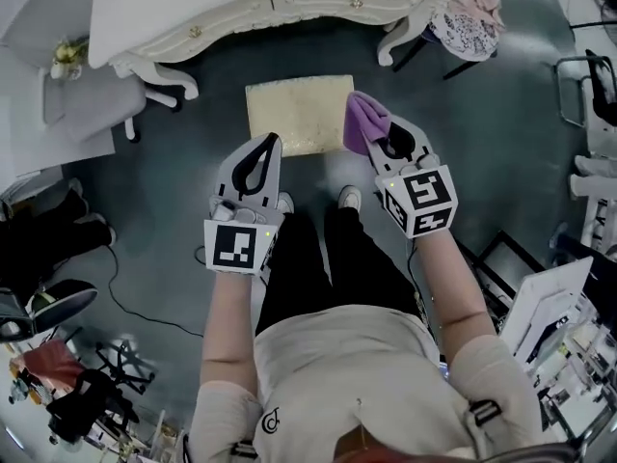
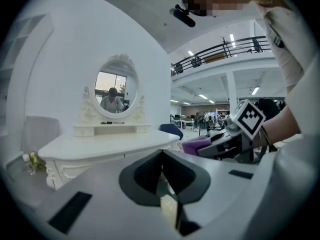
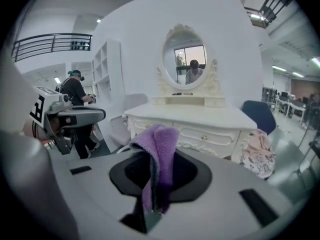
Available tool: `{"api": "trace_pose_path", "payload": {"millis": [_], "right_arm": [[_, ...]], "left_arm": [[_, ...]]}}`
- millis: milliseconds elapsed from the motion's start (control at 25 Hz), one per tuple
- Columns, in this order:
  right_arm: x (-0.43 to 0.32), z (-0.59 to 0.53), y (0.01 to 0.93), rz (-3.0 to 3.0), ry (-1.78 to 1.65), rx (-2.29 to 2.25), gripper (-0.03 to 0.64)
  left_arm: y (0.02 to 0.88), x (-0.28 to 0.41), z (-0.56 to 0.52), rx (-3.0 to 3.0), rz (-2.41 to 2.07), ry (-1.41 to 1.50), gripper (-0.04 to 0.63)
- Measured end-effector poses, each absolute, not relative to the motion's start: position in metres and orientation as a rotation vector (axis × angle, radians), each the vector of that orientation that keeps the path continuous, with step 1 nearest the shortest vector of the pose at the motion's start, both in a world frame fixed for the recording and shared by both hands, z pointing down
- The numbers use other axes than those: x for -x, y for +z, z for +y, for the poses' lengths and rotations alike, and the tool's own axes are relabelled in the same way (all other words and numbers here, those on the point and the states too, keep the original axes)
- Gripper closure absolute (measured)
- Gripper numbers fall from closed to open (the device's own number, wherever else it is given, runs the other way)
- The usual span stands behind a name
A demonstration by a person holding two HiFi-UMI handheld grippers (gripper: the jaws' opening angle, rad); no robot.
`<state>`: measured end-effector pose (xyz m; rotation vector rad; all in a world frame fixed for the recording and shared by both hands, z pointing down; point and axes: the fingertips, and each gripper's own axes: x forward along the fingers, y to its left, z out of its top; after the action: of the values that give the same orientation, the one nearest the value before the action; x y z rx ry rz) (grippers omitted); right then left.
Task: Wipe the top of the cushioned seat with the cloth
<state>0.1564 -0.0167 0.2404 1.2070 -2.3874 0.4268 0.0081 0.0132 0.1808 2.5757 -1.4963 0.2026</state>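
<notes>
Head view first: the cushioned seat point(image 1: 297, 114) sat on the floor at 12 o'clock from the person's shoes, tucked in front of a white vanity point(image 1: 270, 8). The right gripper point(image 1: 378, 141) was out over the seat's 3 o'clock edge, with the purple cloth point(image 1: 364, 123) bunched at its tips. The left gripper point(image 1: 274, 143) hung near the seat's 6 o'clock edge.

Left gripper view: its fingers were closed tip to tip with nothing between them, just a sliver of the yellowish seat showing below. The other gripper and the cloth sat off at 3 o'clock.

Right gripper view: its fingers were clamped on a fold of the cloth, and most of the fabric flopped up and over at 12 o'clock. The vanity top looked about level with the camera, so I'd guess the cloth was well above the seat and not touching it.

What could go wrong, imo: only a fold was pinched, so dragging it across that nubby cushion could tug it loose. The hard tips might also scrape the seat if they led instead of the fabric. Nothing was bracing the seat either, so a firm push might scoot it.

Writing: none I could read. The cubes only showed black-and-white square markers, and the shirt had a small logo too tiny to make out.
</notes>
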Motion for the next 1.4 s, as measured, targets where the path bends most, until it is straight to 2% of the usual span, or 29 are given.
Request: {"api": "trace_pose_path", "payload": {"millis": [320,640,960,1400], "right_arm": [[-0.142,-0.017,0.107,-2.514,0.21,-1.27,0.532],[-0.123,-0.015,0.012,-2.629,0.029,-1.334,0.531],[-0.121,-0.013,-0.026,-2.684,-0.059,-1.377,0.531],[-0.113,-0.024,-0.03,-2.707,-0.099,-1.339,0.541]], "left_arm": [[0.058,0.004,0.013,-2.71,-1.556,0.116,0.581],[-0.018,0.026,0.011,-2.737,-1.651,0.15,0.581],[-0.042,0.048,0.021,-2.753,-1.69,0.099,0.581],[-0.045,0.04,0.006,-2.803,-1.633,0.152,0.581]]}}
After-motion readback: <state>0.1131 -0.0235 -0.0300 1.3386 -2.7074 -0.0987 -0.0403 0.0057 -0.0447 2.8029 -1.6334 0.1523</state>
